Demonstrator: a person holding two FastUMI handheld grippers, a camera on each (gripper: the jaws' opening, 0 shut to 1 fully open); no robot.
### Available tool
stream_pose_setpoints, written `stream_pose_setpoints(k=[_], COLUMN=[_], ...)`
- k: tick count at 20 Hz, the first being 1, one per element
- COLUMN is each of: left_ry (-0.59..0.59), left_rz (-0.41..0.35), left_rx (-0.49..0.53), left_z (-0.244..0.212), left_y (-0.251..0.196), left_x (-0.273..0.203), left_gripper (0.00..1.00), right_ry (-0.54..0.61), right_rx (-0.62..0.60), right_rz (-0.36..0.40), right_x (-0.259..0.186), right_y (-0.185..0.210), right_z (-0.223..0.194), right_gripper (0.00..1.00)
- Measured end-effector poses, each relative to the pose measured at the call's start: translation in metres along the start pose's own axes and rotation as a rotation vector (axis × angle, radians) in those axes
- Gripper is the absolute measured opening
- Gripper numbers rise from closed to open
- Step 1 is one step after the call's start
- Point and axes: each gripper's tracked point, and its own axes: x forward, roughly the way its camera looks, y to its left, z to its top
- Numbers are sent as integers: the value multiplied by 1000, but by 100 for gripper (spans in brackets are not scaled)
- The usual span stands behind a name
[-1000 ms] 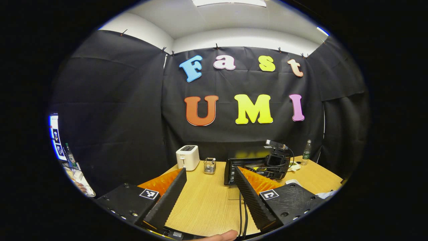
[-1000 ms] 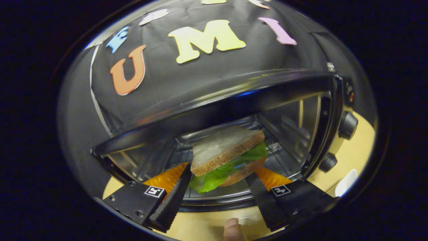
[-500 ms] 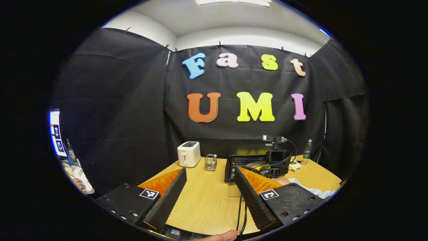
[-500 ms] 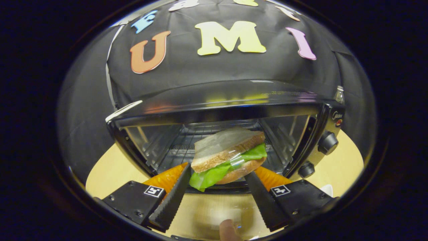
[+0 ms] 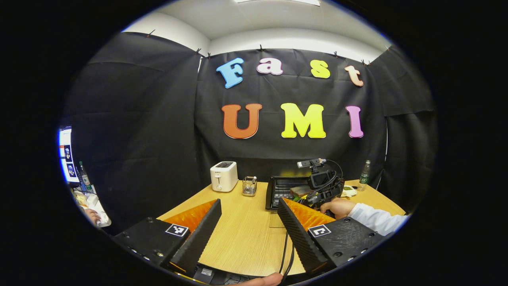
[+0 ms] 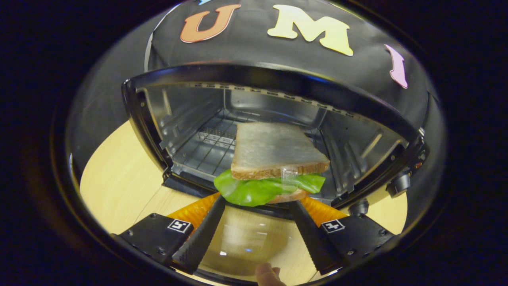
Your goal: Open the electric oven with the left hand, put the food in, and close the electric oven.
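Sandwich (image 6: 274, 165) now nearer oven (image 6: 190, 119) mouth — clamped in right hand-held gripper (image 6: 260, 204).

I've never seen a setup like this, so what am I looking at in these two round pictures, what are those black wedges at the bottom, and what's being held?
A person holds a handheld claw in each hand; each carries a fisheye camera looking along its own two fingers, the black wedges. In the left gripper view, the left claw hangs open and empty over a wooden table with a white toaster, a small wire basket, a bottle and the electric oven, where the other hand works. In the right gripper view, the right claw grips a sandwich at the oven's open mouth, above its lowered glass door.
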Motion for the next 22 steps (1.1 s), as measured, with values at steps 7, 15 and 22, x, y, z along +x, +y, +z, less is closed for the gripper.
stream_pose_setpoints(k=[7,15,22], left_ry=[16,92,191], left_rz=[-17,-47,-90], left_rx=[-2,-28,-3], left_z=[-15,-46,-76], left_y=[-10,-25,-58], left_x=[7,45,84], left_gripper=[94,94,93], right_ry=[4,-264,-546], right_rx=[44,113,194], right_rz=[72,132,61], right_x=[-30,-150,-279], right_y=[-4,-35,-106], right_z=[-19,0,19], right_gripper=[100,100,100])
